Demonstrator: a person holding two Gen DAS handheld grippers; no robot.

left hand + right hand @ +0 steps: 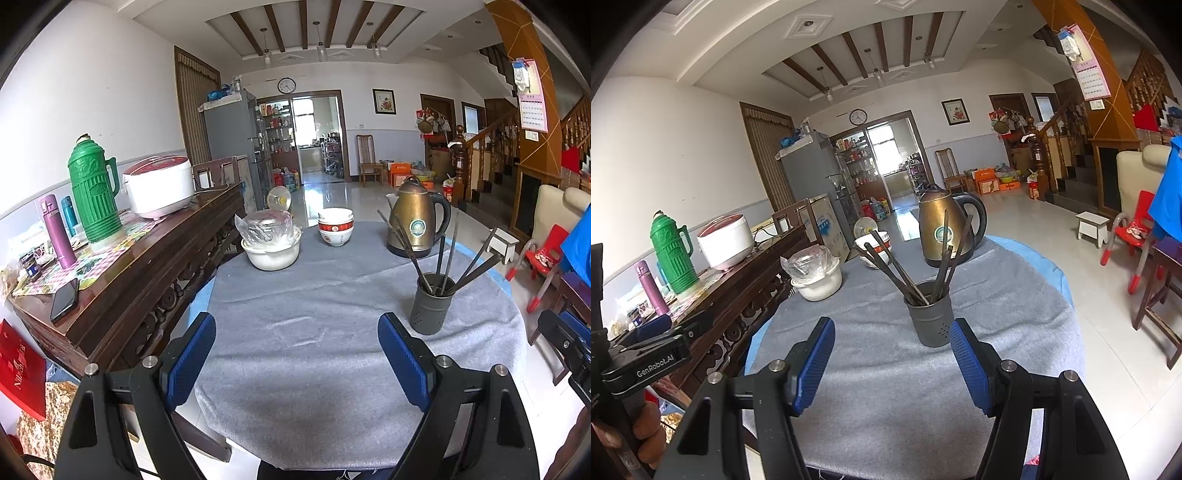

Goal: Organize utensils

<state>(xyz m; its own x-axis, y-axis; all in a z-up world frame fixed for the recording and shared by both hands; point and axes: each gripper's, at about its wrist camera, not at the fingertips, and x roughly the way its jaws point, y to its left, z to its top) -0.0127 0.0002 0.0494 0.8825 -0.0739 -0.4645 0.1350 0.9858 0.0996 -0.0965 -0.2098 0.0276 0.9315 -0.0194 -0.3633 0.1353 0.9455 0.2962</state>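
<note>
On the counter [332, 350], which is covered by a grey cloth, a dark grey perforated holder [432, 302] is stood upright at roughly 2 o'clock in the left wrist view. A bundle of dark chopsticks [443, 254] is held in it, fanned outward and leaning against its rim. In the right wrist view the holder [929, 314] is seen at about 12 o'clock, just beyond the fingertips, with the chopsticks [897, 266] splayed to both sides.

The left gripper [297, 334] is held above the near part of the cloth; its jaws are spread wide and nothing is held between them. The right gripper [892, 338] is likewise presented with jaws spread, nothing between them, and the holder is located just ahead of the right-hand finger [967, 365], apart from it.

At the far edge of the counter three items are set: a white pot [271, 251] with a plastic-wrapped lid at 11 o'clock, a stack of bowls [335, 225] at 12 o'clock, and a brass-coloured kettle [417, 221] at 1 o'clock, behind the holder. A wooden sideboard [122, 280] at 9 o'clock carries a green flask [94, 192] and a rice cooker [159, 186].
</note>
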